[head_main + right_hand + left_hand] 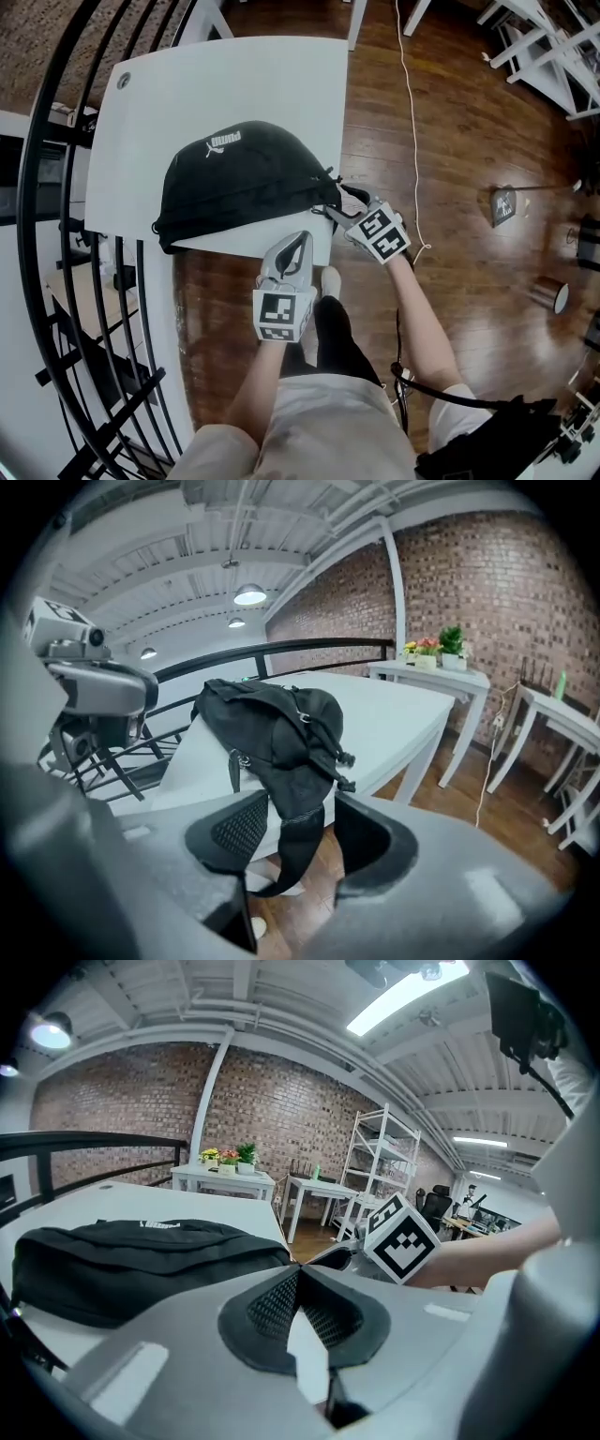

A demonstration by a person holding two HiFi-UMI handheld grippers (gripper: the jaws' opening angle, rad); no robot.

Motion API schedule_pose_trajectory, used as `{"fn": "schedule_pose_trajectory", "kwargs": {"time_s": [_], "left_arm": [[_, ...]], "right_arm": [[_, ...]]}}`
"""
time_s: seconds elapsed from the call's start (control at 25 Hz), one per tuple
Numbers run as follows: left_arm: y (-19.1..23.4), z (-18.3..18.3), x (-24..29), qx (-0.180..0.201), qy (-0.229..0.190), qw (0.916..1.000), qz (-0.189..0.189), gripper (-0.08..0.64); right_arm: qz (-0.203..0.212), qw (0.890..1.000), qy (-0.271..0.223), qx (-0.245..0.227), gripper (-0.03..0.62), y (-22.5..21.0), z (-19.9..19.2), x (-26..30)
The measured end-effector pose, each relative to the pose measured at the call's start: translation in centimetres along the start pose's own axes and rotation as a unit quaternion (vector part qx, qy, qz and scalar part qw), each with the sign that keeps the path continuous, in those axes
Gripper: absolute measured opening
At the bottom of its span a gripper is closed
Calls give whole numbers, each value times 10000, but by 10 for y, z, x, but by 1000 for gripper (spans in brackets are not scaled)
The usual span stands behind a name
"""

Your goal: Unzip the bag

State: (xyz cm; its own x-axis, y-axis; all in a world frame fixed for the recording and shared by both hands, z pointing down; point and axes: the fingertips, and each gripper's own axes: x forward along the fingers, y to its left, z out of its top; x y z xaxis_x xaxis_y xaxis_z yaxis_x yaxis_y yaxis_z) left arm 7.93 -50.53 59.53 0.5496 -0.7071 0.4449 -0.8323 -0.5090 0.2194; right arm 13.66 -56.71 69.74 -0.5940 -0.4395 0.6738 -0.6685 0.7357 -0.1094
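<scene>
A black bag [244, 183] lies on the white table [234, 75], its right end at the table's front right corner. My right gripper [336, 212] is at that end and stands open. In the right gripper view the bag [272, 728] fills the middle, and its strap [295, 846] hangs down between my right gripper's [300, 803] spread jaws without the pads pressing on it. A zipper pull [234, 766] hangs on the bag's near side. My left gripper [302, 236] is shut and empty at the table's front edge, just below the bag; its pads meet in its own view [298, 1271].
A black curved railing [56, 234] runs along the table's left side. A white cord [412, 122] trails over the wooden floor to the right. White tables [225, 1180] and a shelf rack [380, 1166] stand by the brick wall. The person's legs are below the table edge.
</scene>
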Motion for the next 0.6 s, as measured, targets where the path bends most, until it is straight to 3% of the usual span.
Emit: {"fn": "schedule_pose_trajectory", "kwargs": {"time_s": [0.36,0.48,0.6], "left_arm": [[2,-9,13,-172,137,9997,-90,17],[2,-13,17,-244,191,9995,-110,17],[1,-17,18,-370,246,9989,-112,17]], "right_arm": [[202,9996,183,36,130,6,-1,-1],[114,9994,263,-203,61,11,2,-3],[-26,9986,320,-408,46,15,4,-6]]}}
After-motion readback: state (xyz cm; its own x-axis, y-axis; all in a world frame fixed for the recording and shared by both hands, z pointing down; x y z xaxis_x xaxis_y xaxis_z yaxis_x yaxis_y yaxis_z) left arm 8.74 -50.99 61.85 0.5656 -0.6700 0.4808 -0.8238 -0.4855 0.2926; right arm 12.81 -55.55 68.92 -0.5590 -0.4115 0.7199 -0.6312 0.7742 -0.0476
